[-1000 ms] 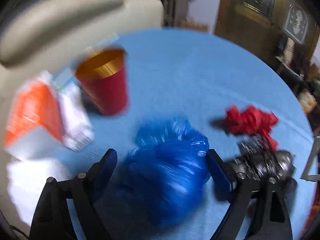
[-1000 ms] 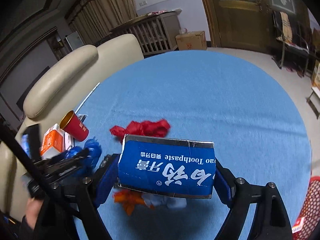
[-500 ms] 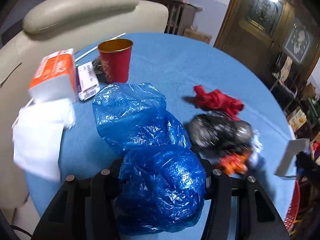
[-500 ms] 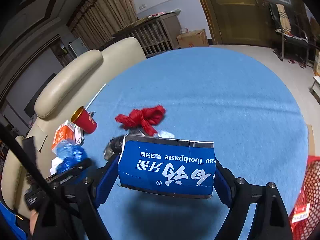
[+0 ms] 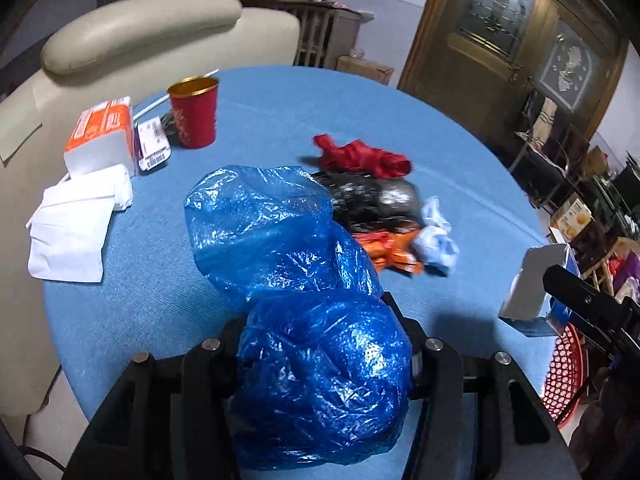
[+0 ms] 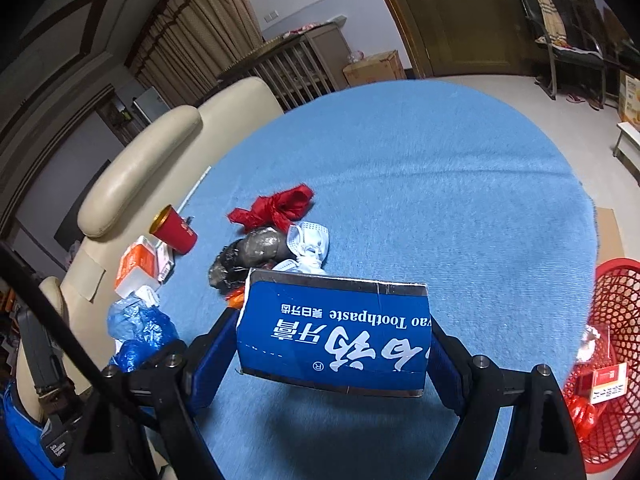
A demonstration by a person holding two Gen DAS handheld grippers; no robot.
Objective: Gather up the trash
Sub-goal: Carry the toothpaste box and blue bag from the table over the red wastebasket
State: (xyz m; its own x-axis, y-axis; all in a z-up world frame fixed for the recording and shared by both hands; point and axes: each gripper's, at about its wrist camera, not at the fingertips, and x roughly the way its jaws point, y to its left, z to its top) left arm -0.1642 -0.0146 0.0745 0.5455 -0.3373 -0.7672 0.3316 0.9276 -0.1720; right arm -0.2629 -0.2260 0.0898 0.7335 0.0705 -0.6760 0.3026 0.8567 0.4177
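My left gripper [image 5: 320, 332] is shut on a crumpled blue plastic bag [image 5: 260, 224], which bulges over its fingers and hangs above the round blue table [image 5: 280, 96]. The right wrist view catches that bag [image 6: 136, 328] at the lower left. My right gripper [image 6: 332, 336] is shut on a blue toothpaste box [image 6: 336, 328], held crosswise over the table's near edge. The box [image 5: 532, 288] also shows at the right of the left wrist view. A red mesh basket [image 6: 612, 320] stands off the table's right side with some packets inside.
On the table lie a red crumpled wrapper [image 5: 360, 156], a black bag [image 5: 372, 200], an orange wrapper [image 5: 392, 248], a face mask [image 5: 436, 240], a red cup [image 5: 194, 112], an orange tissue pack [image 5: 102, 136] and white tissues [image 5: 76, 224]. A cream chair [image 5: 140, 28] stands behind.
My left gripper closed on the blue bag and drew back with it, lifting it. My right gripper carried the toothpaste box rightward, and the red basket came into view.
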